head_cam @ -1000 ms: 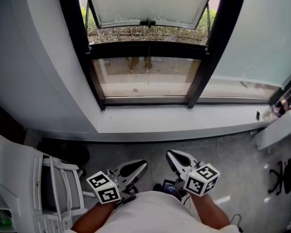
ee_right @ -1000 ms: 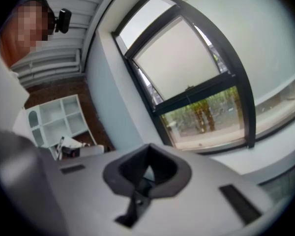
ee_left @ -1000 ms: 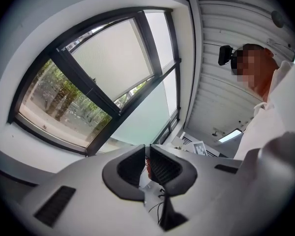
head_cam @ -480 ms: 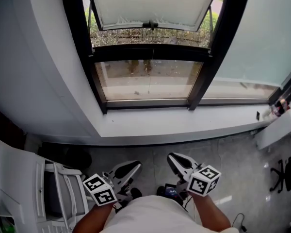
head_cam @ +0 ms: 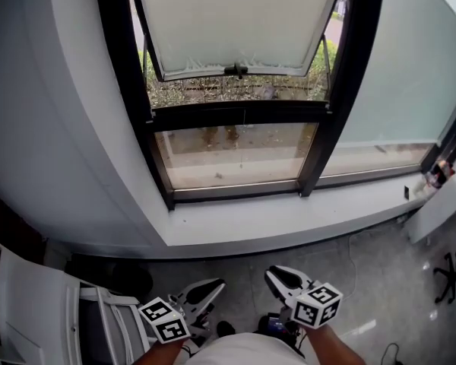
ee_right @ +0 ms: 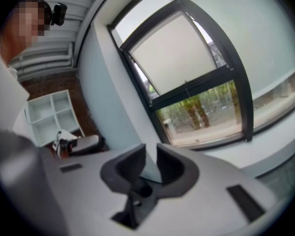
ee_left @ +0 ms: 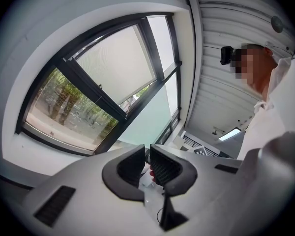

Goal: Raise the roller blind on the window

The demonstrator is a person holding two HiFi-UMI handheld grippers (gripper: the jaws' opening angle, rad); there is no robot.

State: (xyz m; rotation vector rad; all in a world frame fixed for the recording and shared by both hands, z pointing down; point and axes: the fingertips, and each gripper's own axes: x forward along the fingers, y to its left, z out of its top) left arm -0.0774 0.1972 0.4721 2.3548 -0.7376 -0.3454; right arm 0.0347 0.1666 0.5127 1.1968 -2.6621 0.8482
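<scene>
Head view: both grippers hang low at 6 o'clock, right in front of the person's white shirt and well short of the window. The left gripper (head_cam: 211, 290) sits at roughly 7 o'clock and the right gripper (head_cam: 280, 277) at roughly 5, each with its marker cube behind it. Neither touches anything.

The roller blind (head_cam: 235, 21) is up at 12 o'clock and covers the upper part of the middle pane. Its bottom bar has a small dark pull (head_cam: 235, 70) at the centre. Under that bar the glass is bare and you can see greenery and the ground outside. A black window frame (head_cam: 346, 90) runs around the pane, with a frosted pane (head_cam: 410, 67) off at 2 o'clock. The pale window sill (head_cam: 289, 219) curves across the middle of the view, between the grippers and the glass.

Left jaws: nearly together with only a thin slit, and nothing in it. Right jaws: they've just been opening, there's a clear gap, and nothing is between them either.

There's some white furniture (head_cam: 30, 303) at 8 o'clock on the floor. The right gripper view also picks up a white shelf unit (ee_right: 51, 114) at its 9 o'clock.
</scene>
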